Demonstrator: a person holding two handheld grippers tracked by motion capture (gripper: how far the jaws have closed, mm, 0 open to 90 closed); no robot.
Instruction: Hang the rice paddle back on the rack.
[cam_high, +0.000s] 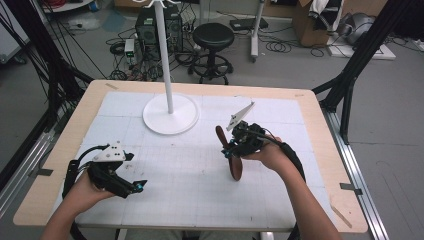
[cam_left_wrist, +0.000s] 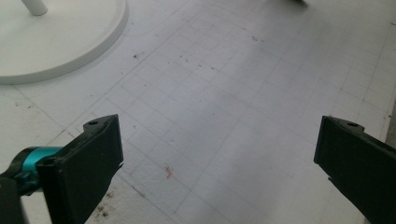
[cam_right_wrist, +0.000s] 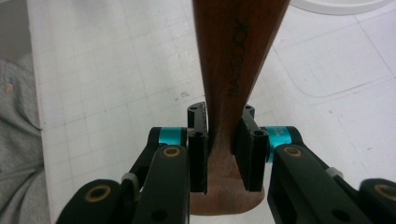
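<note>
**Wooden shoehorn gripped, rack waits ahead**

Clamped between the black jaws of the right gripper (cam_right_wrist: 220, 149) is a smooth reddish-brown wooden shoehorn (cam_right_wrist: 233, 60), long and tapered, lifted off the gridded white mat (cam_high: 190, 175). Pickup looks done; hanging it likely remains, on the white stand (cam_high: 170, 112) with its round base, ahead and to that gripper's left. Left gripper (cam_high: 136, 186) is spread wide, empty.

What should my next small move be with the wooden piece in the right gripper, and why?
Probably carry the wooden piece up and left toward the white stand. The right gripper is already clamped on its narrow part, off the mat, while the left gripper hangs open and idle near the table's left edge. Where it goes on the stand I cannot tell.
</note>
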